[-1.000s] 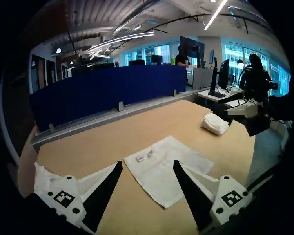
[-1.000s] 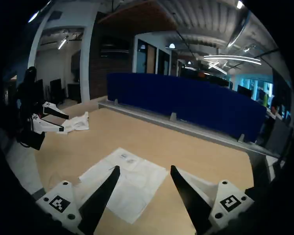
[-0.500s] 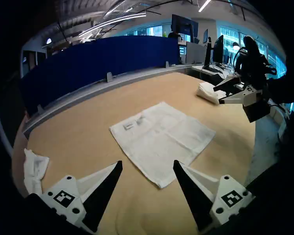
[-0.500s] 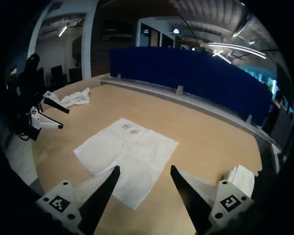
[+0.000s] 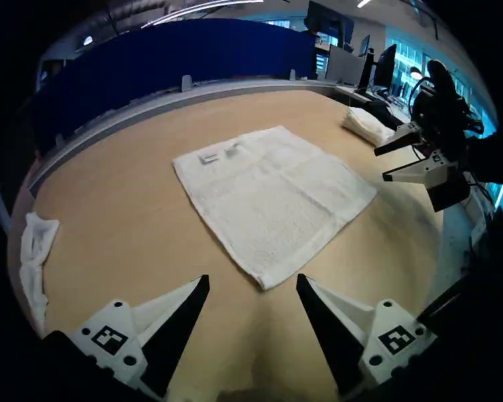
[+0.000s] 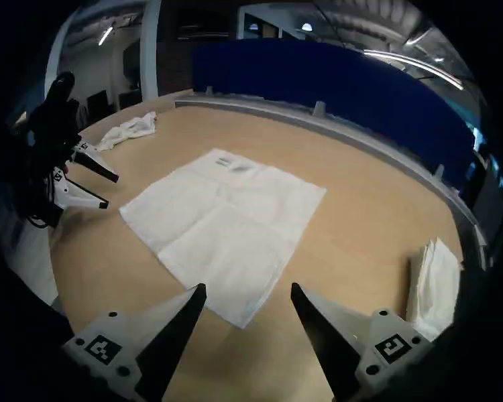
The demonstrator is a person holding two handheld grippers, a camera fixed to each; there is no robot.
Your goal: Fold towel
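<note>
A white towel lies spread flat on the wooden table, with small tags near its far edge. In the left gripper view my left gripper hovers open just short of the towel's near corner, nothing between its fingers. The right gripper view has the same towel ahead of my open right gripper, whose fingertips flank its near corner from above. Each gripper also appears across the table in the other's view: the right one and the left one, both with fingers apart.
A stack of folded white towels sits at the table's far right, seen again as the stack beside my right gripper. A crumpled white cloth lies at the left edge. A blue partition runs along the back.
Both grippers have tilted downward and moved closer to the table. The towel now sits larger and nearer in both views, with each near corner close to the fingertips.
</note>
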